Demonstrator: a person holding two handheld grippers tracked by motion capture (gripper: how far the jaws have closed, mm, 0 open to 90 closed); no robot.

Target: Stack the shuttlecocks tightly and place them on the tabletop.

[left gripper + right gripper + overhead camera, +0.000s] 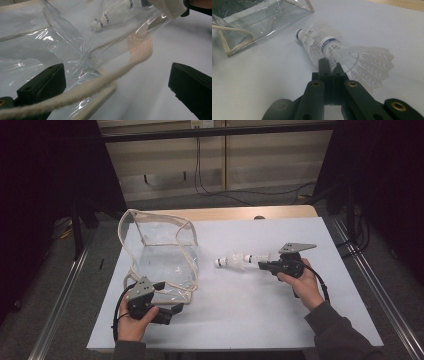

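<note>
Overhead, the high view has the left tool (172, 311) at the near edge of the clear bag (160, 255), which stands slumped on the left half of the white surface (250, 310). The right tool (262, 265) is held to the right of the bag, pinching the trailing feathers of the stacked shuttlecocks (240, 260), whose cork points toward the bag but remains well apart from it.

Next, the left gripper view: the left tool's black jaws stand wide apart, gripping nothing. The bag's cream handle strap (105, 80) runs across the gap between them, and the plastic wall lies crumpled in front. Through it the shuttlecocks (110, 15) show.

Last, the right gripper view shows the right tool (331, 65) pressed together on thin feather tips, with the shuttlecocks (329, 47) sticking out ahead, just above the surface.

Judging from this, the grip is the weak point: feathers are slick and may bend, so the stack could droop or slide free. Also, the bag's mouth sags, and unless the left tool takes the strap, the cork may push the soft plastic away instead of entering.
</note>
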